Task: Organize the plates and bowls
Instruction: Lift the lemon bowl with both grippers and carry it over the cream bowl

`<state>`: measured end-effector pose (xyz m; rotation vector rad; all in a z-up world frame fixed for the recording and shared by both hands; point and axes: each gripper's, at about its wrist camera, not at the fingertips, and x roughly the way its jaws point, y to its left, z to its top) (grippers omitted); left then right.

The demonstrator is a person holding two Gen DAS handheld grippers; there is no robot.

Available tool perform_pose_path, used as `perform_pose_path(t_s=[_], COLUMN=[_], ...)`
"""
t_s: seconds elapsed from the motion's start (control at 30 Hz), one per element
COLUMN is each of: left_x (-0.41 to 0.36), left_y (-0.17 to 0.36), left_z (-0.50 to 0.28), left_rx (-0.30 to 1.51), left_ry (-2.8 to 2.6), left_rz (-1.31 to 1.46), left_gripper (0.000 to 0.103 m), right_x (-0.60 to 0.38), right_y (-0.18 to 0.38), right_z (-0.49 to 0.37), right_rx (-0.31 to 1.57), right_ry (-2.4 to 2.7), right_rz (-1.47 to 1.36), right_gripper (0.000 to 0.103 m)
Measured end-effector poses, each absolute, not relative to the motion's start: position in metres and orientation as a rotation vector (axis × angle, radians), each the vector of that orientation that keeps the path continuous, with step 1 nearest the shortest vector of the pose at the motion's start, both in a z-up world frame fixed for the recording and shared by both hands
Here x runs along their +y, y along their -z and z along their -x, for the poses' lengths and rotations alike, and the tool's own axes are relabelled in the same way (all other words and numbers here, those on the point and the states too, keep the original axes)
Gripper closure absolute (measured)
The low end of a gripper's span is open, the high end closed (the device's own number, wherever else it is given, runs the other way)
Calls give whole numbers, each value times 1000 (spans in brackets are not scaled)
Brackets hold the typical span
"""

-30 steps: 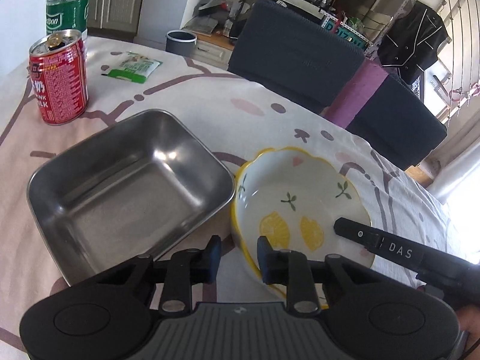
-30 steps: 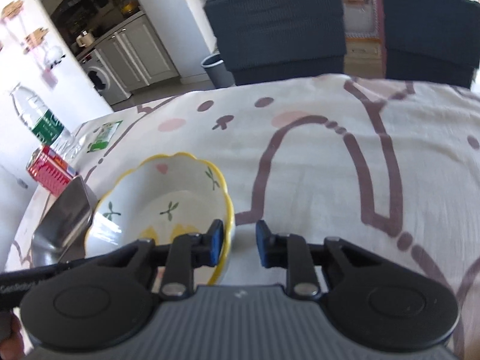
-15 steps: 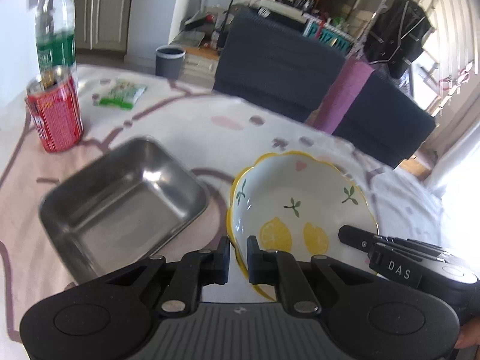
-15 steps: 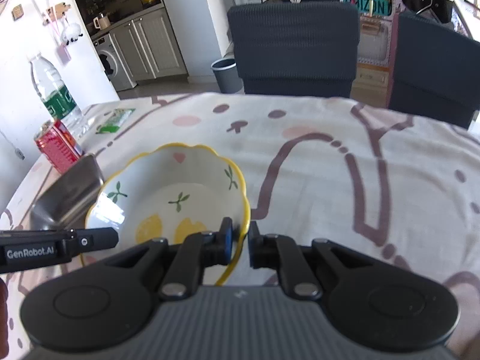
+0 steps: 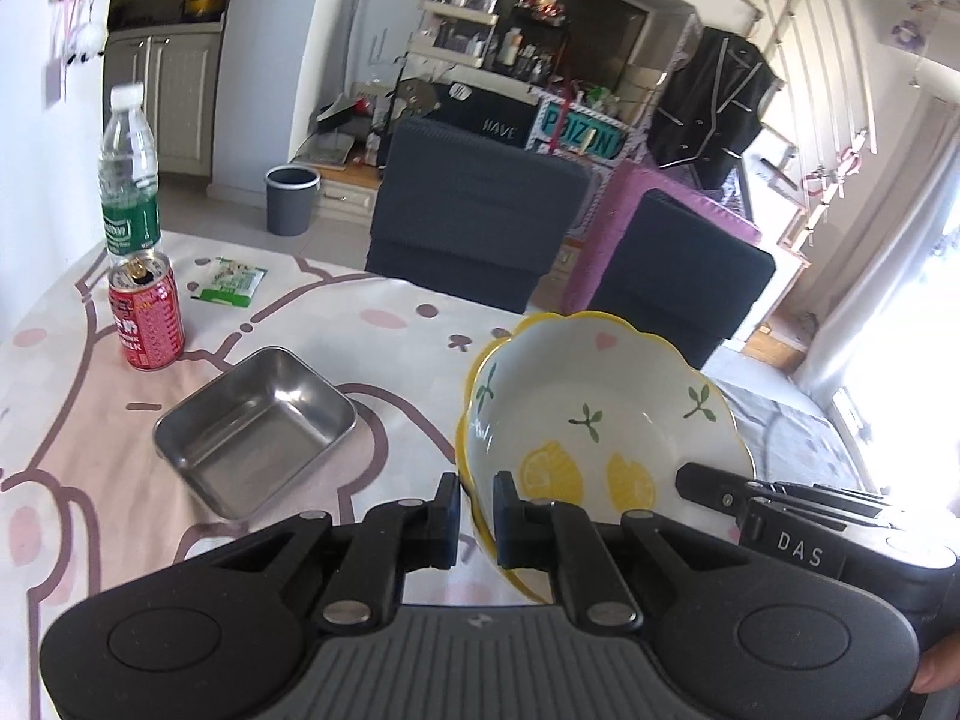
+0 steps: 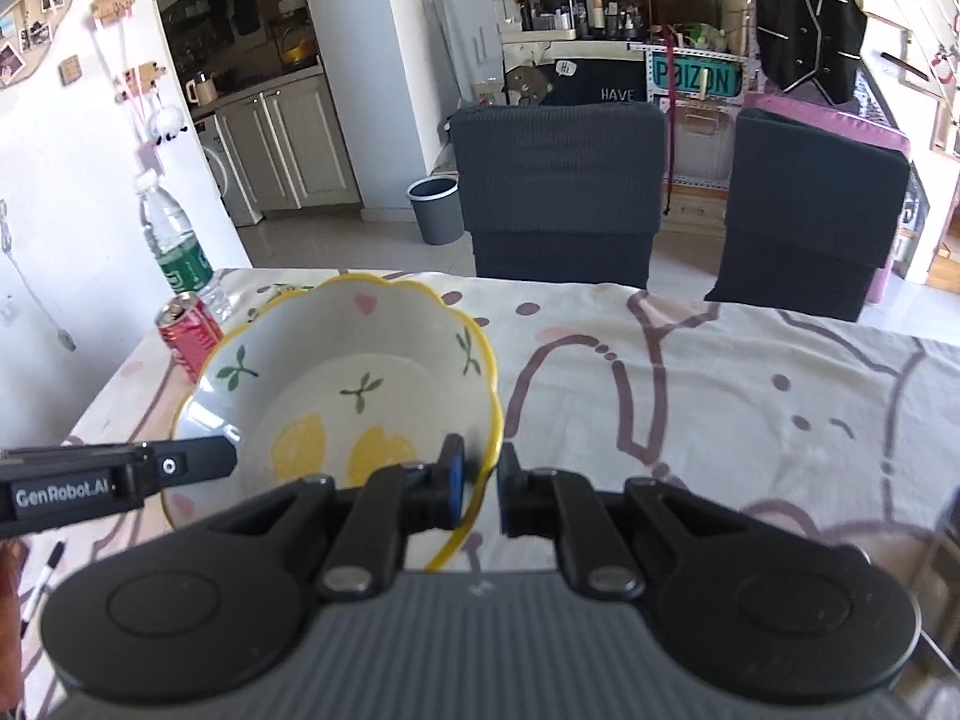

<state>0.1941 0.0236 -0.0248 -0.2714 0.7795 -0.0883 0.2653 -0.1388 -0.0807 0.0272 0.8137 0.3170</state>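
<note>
A white bowl [image 5: 600, 408] with a wavy yellow rim and lemon prints hangs tilted above the tablecloth. My left gripper [image 5: 477, 504] is shut on its near left rim. My right gripper [image 6: 480, 480] is shut on the near right rim of the same bowl [image 6: 348, 372]. Each gripper's finger shows in the other view, reaching in at the side: the right one [image 5: 720, 492] and the left one [image 6: 180, 468]. An empty rectangular steel tray [image 5: 255, 429] lies on the cloth to the left of the bowl and below it.
A red drink can [image 5: 147, 318], a water bottle [image 5: 129, 180] and a green packet [image 5: 231, 282] stand at the table's far left. Two dark chairs [image 6: 558, 192] face the far edge. A pen [image 6: 45, 576] lies near left. The patterned cloth [image 6: 750, 396] stretches right.
Both grippers closed on the bowl's rim and rose with it. The bowl has left the table, and the steel tray and can now look smaller and farther below.
</note>
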Motion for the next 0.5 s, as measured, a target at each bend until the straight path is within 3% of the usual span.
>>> perform_pose_path(t_s=[0.5], left_x=[-2], left_y=[7], left_z=[-96], left_rx=[710], left_ry=[210], left_rz=[185], left_gripper=[93], right_x=[-175], right_y=[60], right_z=[-148], right_rx=[777], right_ry=[-255], right_rz=[-107], right_gripper=[88])
